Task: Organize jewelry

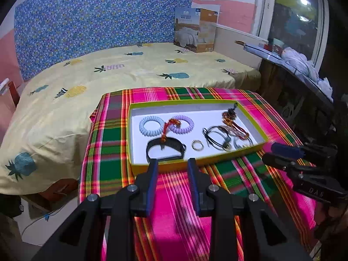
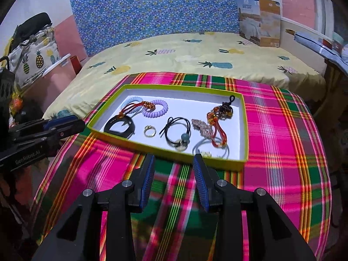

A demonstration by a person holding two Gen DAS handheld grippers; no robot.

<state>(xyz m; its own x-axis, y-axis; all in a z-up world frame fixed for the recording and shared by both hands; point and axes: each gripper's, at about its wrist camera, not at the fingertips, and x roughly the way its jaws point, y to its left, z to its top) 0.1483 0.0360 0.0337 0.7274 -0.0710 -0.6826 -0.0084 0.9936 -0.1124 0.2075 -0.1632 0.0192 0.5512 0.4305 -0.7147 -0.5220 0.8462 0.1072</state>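
Right wrist view: hovering at six o'clock of the tray (image 2: 243,163), right gripper (image 2: 174,158) and left gripper (image 1: 171,162) both released, empty. Jewelry lying inside; approaching the ring (image 2: 150,131) slowly, avoiding tangled cords.

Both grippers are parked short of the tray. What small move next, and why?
Probably ease the left hand-held gripper forward over the tray rim toward the black band. It is open, empty, and aimed at that band, which lies just beyond the rim.
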